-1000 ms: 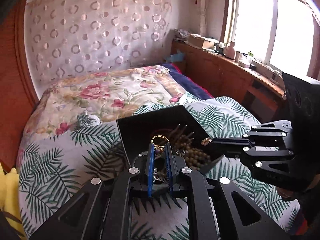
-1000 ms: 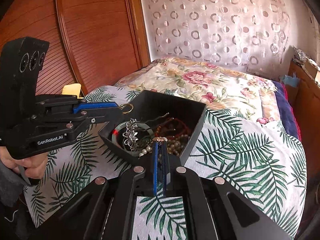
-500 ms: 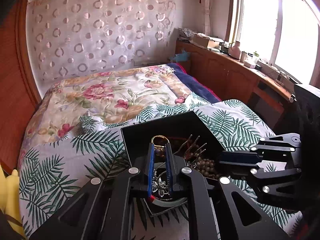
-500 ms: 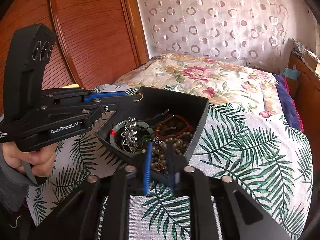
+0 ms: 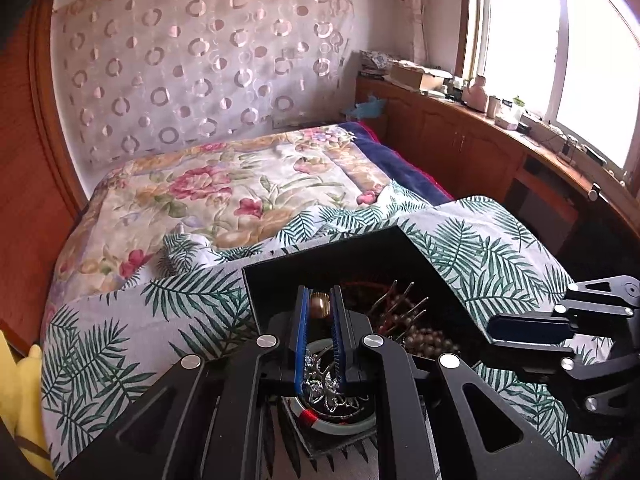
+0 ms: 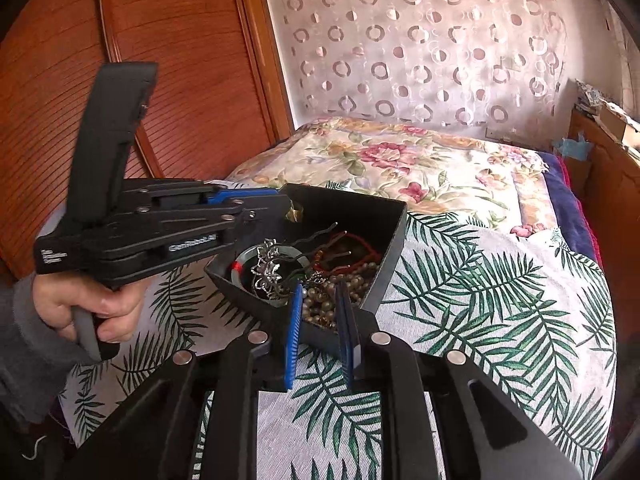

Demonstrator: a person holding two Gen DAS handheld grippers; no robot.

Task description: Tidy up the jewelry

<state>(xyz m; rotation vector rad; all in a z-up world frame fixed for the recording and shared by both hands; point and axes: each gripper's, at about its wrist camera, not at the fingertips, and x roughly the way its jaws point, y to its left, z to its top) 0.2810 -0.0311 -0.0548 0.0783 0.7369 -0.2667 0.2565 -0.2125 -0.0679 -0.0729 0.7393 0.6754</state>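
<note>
A black tray (image 5: 276, 280) (image 6: 384, 264) sits on the palm-print cloth and holds a bead strand (image 6: 344, 284), a red cord (image 6: 360, 244), dark hairpins (image 5: 396, 300), a silver flower piece (image 6: 268, 272) and a jade bangle (image 5: 348, 424). My left gripper (image 5: 319, 304) (image 6: 288, 210) is shut on a gold ring (image 5: 319, 305) over the tray's left part. My right gripper (image 6: 318, 296) (image 5: 496, 330) is open and empty at the tray's near edge, above the beads.
The tray lies on a bed with a palm-print cloth (image 6: 480, 320) over a floral quilt (image 5: 240, 192). A wooden wardrobe (image 6: 180, 80) stands to the left. A wooden counter with clutter (image 5: 480, 120) runs under the window on the right.
My right gripper let go of a small gold piece over the beads and opened. My left gripper stayed shut on the ring, which now shows turned between the fingers.
</note>
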